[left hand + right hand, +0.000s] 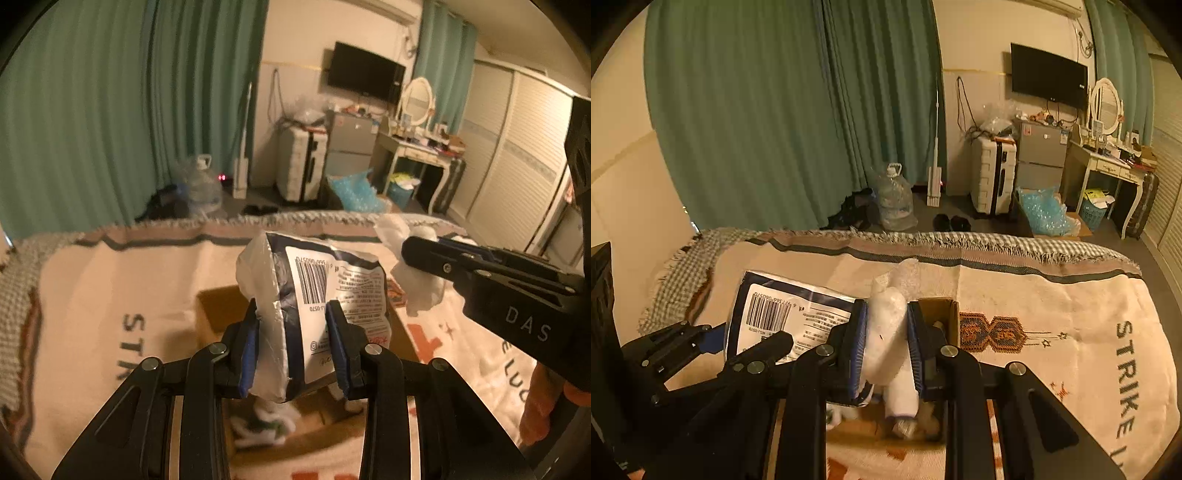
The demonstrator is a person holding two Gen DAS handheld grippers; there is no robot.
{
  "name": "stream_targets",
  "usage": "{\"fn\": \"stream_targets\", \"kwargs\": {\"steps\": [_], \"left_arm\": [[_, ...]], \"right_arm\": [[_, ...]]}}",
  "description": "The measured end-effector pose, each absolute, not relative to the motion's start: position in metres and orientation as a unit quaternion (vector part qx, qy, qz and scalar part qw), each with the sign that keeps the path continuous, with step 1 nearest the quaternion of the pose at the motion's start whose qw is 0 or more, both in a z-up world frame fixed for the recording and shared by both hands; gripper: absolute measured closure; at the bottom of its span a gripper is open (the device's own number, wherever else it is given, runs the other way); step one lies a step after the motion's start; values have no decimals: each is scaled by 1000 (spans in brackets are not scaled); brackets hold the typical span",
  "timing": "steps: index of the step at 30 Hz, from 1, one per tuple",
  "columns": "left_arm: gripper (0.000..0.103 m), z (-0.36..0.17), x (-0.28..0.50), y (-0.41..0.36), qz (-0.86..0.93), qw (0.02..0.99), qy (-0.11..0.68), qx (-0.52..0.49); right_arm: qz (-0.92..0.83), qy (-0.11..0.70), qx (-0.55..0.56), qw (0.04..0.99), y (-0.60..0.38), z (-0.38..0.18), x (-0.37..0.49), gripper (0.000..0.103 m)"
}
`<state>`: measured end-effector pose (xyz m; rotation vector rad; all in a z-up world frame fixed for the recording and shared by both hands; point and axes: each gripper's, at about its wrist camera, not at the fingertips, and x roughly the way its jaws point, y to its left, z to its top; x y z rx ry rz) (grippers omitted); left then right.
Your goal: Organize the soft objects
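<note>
My left gripper is shut on a soft plastic pack with a barcode label, held above an open cardboard box on the bed; the pack also shows in the right wrist view. My right gripper is shut on a white soft bundle, also above the box; the bundle shows in the left wrist view to the right of the pack. White soft items lie inside the box.
A cream blanket with lettering and a fringed edge covers the bed. Beyond the bed stand green curtains, a water jug, a white suitcase, a small fridge and a dressing table.
</note>
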<state>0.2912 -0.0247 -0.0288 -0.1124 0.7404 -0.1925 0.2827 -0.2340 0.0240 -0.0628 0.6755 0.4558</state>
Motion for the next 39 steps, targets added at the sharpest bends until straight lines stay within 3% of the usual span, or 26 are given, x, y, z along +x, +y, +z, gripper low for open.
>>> {"fn": "stream_targets", "kwargs": {"steps": [10, 13, 15, 16, 22, 23, 25, 32, 39], "left_arm": [[64, -78, 323, -33, -73, 920, 383, -31], [57, -84, 324, -37, -63, 921, 384, 7], [36, -89, 326, -43, -48, 916, 395, 43], [33, -92, 327, -43, -45, 914, 400, 56], [30, -92, 321, -38, -17, 911, 406, 63], [30, -88, 318, -36, -13, 913, 404, 62], [30, -76, 314, -33, -7, 916, 395, 63], [30, -3, 278, -27, 19, 942, 331, 48], [29, 95, 207, -41, 31, 969, 243, 34]], "right_arm": [[210, 371, -26, 904, -233, -45, 349, 82], [207, 379, -24, 901, -234, -59, 357, 82], [201, 386, -21, 900, -235, -66, 361, 82], [200, 389, -18, 899, -236, -68, 361, 82], [188, 415, 5, 890, -247, -73, 364, 76], [187, 415, 9, 890, -249, -72, 363, 73], [184, 414, 16, 891, -252, -66, 360, 57], [192, 374, 13, 907, -259, -4, 328, 56], [186, 305, -3, 934, -278, 98, 249, 54]]}}
